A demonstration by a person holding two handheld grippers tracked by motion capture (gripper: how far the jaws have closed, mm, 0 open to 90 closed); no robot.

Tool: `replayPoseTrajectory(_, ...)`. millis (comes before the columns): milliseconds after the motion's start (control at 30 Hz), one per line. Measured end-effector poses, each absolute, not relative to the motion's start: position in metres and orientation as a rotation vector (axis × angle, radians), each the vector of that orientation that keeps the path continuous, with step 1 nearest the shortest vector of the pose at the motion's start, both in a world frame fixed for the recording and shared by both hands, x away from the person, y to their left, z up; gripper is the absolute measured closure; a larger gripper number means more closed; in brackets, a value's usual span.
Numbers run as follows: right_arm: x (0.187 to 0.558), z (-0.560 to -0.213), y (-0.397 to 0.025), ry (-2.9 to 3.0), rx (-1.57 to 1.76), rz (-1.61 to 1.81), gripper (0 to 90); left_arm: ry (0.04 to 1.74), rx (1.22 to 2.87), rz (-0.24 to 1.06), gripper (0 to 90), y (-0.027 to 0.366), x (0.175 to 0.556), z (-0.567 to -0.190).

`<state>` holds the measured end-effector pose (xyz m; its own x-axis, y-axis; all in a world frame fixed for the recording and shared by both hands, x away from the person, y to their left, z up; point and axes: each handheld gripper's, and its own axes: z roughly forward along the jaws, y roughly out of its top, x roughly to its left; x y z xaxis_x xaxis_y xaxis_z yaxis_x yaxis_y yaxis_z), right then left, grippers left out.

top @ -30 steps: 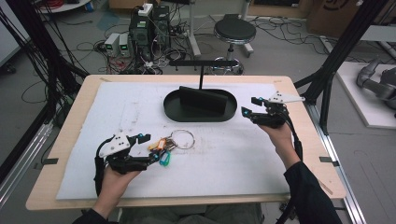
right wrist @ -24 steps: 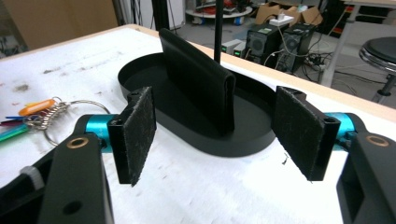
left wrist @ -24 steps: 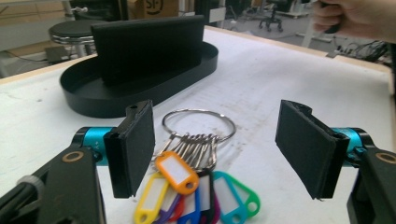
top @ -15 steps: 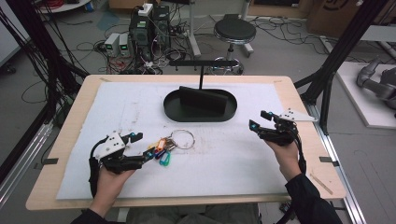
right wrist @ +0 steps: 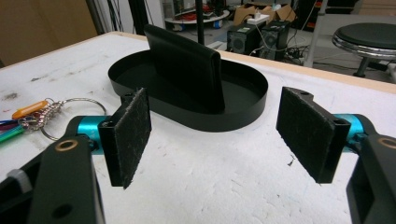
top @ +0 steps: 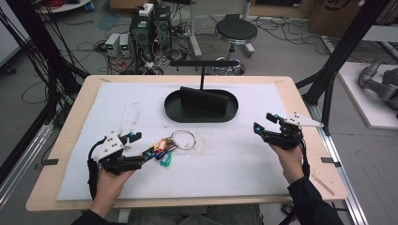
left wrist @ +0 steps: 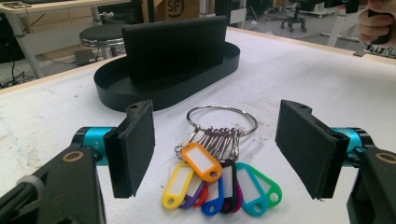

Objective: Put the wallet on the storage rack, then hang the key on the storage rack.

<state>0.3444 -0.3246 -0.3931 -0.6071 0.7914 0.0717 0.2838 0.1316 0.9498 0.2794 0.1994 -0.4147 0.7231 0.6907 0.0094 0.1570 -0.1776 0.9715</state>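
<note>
A: What is the biggest thing here?

B: The pale wooden table [top: 300, 101], with a white foam mat [top: 234, 154] over most of its top. Next in size is the black oval metal tray [top: 201, 114], at the far middle of the mat, with an upright black block [left wrist: 173, 44] standing inside it.

A: And the grippers?

B: There are 2. The left gripper [top: 144, 146] is near the person at the left of the mat. In the left gripper view [left wrist: 217, 149] its jaws stand wide apart, with nothing between the pads. The right gripper [top: 263, 123] is at the right side of the mat, well apart from the left one. In the right gripper view [right wrist: 212, 135] its jaws are also spread wide and empty, and they face the tray.

A: Where is the thing being worked on?

B: The bunch of coloured plastic key tags on a silver metal ring [top: 170, 144] lies flat on the mat, just nearer than the tray and just right of the left gripper's tips. In the left gripper view the bunch [left wrist: 219, 168] sits between the open pads, with the ring on its far side and the tags fanned out toward the gripper. I cannot tell whether a pad touches it.
</note>
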Motion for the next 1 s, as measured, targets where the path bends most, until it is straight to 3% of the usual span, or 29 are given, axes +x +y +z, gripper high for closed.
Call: replayPoseTrajectory(1000,0.340,-0.399,-0.343,1.928,1.045,1.444,26.7,0.714,1.702,0.474,31.1,0.195,0.295,-0.398)
